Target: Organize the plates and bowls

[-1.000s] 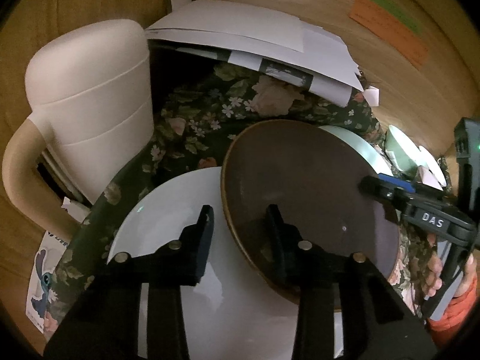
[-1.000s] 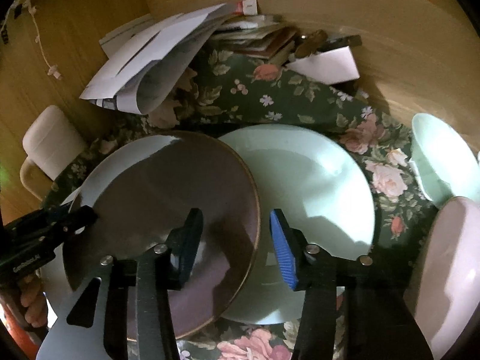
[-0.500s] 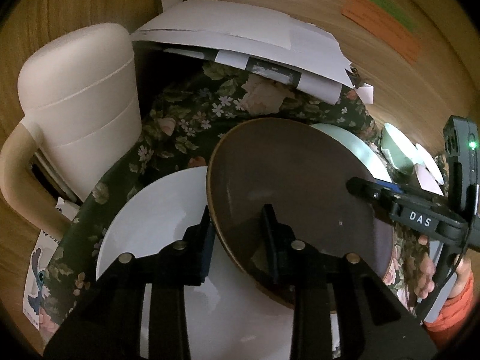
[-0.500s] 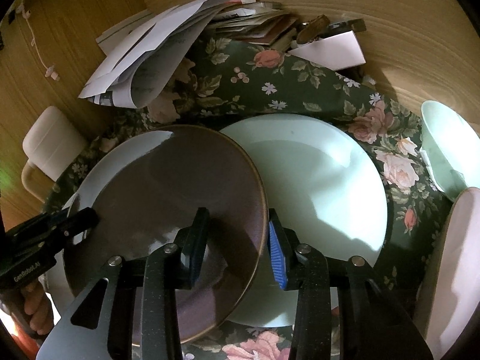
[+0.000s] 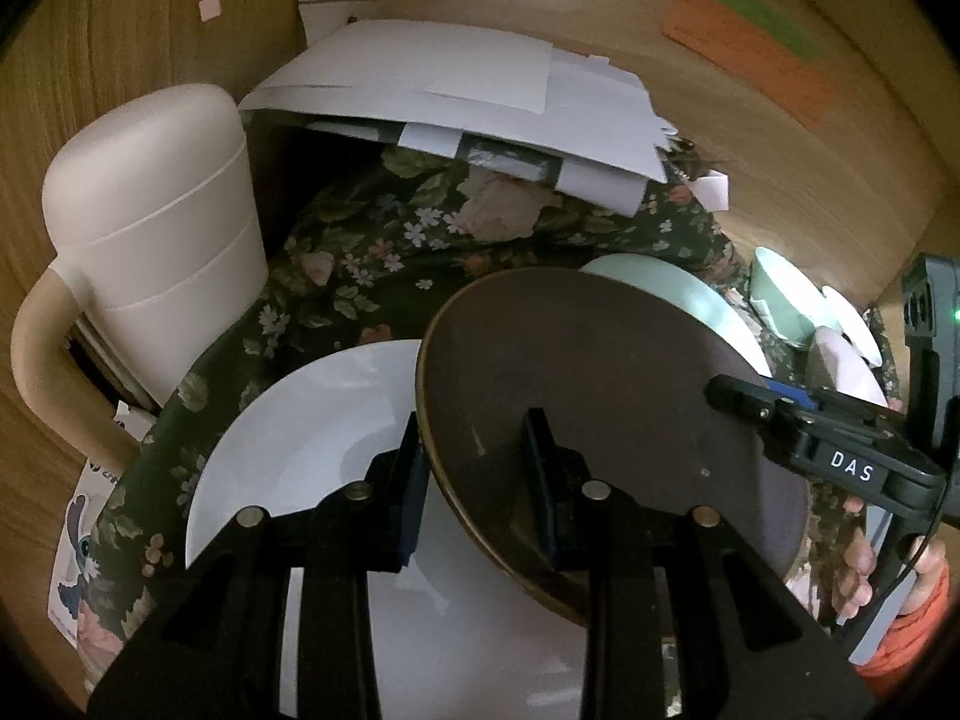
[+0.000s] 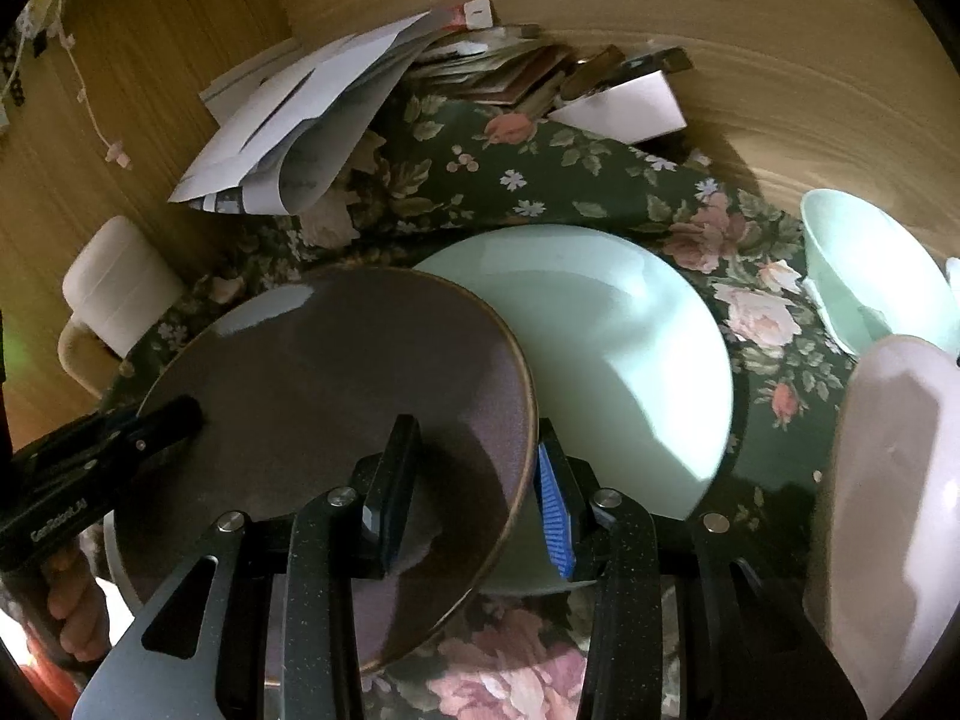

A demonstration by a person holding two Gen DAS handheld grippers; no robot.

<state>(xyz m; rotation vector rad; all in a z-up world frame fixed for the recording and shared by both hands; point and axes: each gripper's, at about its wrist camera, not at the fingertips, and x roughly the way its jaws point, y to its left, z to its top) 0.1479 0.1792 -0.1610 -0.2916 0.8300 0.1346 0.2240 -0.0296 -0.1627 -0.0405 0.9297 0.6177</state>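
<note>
1. Left gripper [image 5: 474, 480] pinches the brown plate [image 5: 600, 408] at its near-left rim, one pad above, one beneath.
2. Right gripper [image 6: 474, 492] clamps the opposite rim of the same plate.
3. The brown plate sits tilted, overlapping a white plate [image 5: 312, 432] and a pale green plate [image 6: 624, 360].
4. All rest on a floral cloth [image 6: 540, 180]; a green bowl [image 6: 870, 276] stands at the right.

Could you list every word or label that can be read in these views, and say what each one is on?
"DAS": on the right tongs' body.
"GenRobot.AI", roughly: on the left tongs' body.
Orange and green notes on the wall: writing too blurred.
Cartoon sticker: lettering unreadable.
</note>
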